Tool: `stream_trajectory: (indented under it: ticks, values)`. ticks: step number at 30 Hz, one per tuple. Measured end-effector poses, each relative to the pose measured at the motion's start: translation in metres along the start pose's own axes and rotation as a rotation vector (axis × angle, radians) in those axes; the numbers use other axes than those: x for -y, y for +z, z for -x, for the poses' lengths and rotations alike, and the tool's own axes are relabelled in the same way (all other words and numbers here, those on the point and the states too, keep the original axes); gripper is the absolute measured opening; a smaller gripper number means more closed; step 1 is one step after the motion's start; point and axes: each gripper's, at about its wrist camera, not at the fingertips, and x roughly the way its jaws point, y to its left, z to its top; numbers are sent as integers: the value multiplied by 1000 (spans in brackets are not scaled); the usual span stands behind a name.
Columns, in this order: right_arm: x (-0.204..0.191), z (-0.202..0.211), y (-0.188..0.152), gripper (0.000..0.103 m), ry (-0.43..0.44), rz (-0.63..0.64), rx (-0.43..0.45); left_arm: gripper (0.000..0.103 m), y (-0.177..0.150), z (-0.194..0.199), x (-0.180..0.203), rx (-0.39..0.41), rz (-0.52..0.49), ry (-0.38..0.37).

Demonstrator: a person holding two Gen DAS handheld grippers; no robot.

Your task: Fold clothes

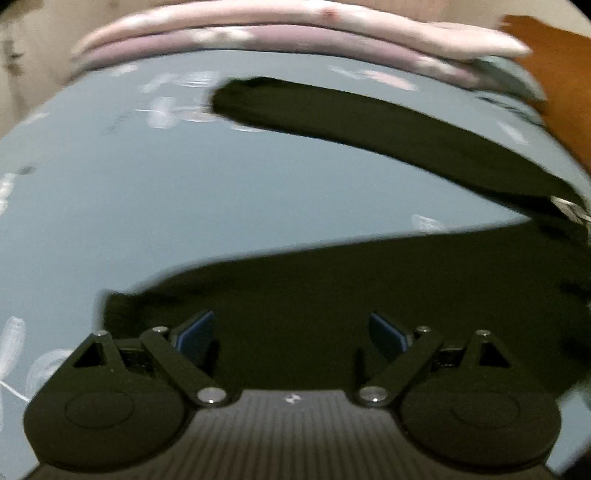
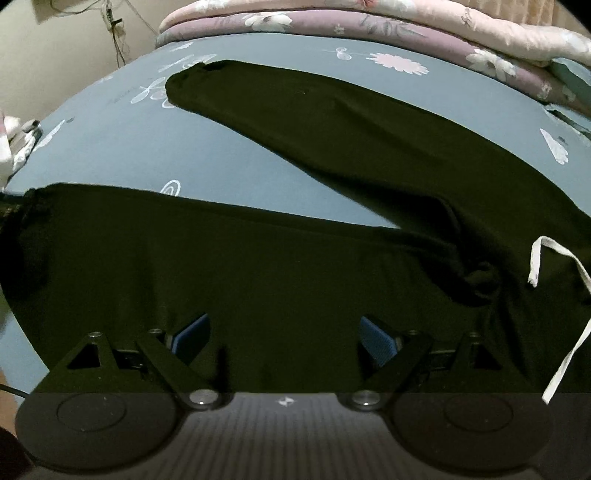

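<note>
Right wrist: soft black trousers [image 2: 295,155], legs splayed in V, white drawstring [image 2: 535,258]; both hand-held grippers [image 2: 284,339] [image 1: 291,336] spread wide.

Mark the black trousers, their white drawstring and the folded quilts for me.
black trousers [image 2: 295,266]: right wrist view, on the near leg.
white drawstring [image 2: 533,264]: right wrist view, on the short hanging end.
folded quilts [image 2: 369,27]: right wrist view, on the purple layer's front edge.

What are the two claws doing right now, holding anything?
Left gripper: open, holding nothing, above the black trousers.
Right gripper: open, holding nothing, also over the black trousers.
</note>
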Motion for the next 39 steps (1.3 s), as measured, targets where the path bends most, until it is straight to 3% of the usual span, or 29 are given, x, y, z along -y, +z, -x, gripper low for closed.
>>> stream_trajectory:
  ticks: [2, 4, 9, 12, 15, 19, 23, 29, 34, 39]
  values:
    - [-1, 1, -1, 91, 29, -19, 8, 91, -17, 3, 12, -35, -19, -58]
    - [-4, 0, -2, 91, 70, -19, 15, 91, -36, 4, 19, -79, -36, -55]
    - [-20, -11, 2, 91, 90, 36, -2, 95, -73, 12, 22, -172, -120, 69]
    - [-23, -14, 3, 91, 101, 32, -5, 98, -84, 24, 13, -194, -89, 106]
    - [-22, -14, 4, 91, 140, 14, -8, 97, -82, 34, 14, -185, -91, 138]
    - [-17, -7, 11, 91, 162, -19, 12, 97, -64, 39, 29, -121, -99, 49]
    - [-4, 12, 15, 92, 95, -37, 49, 97, -51, 25, 55, -79, -147, -39]
    - [29, 46, 7, 95, -1, -114, 104, 97, -40, -17, 104, -96, -234, -135]
    - [50, 55, -8, 96, -31, -175, 109, 97, -45, -17, 94, -122, -229, -112]
    - [61, 44, -28, 96, -42, -223, 54, 98, -51, -6, 51, -128, -105, -6]
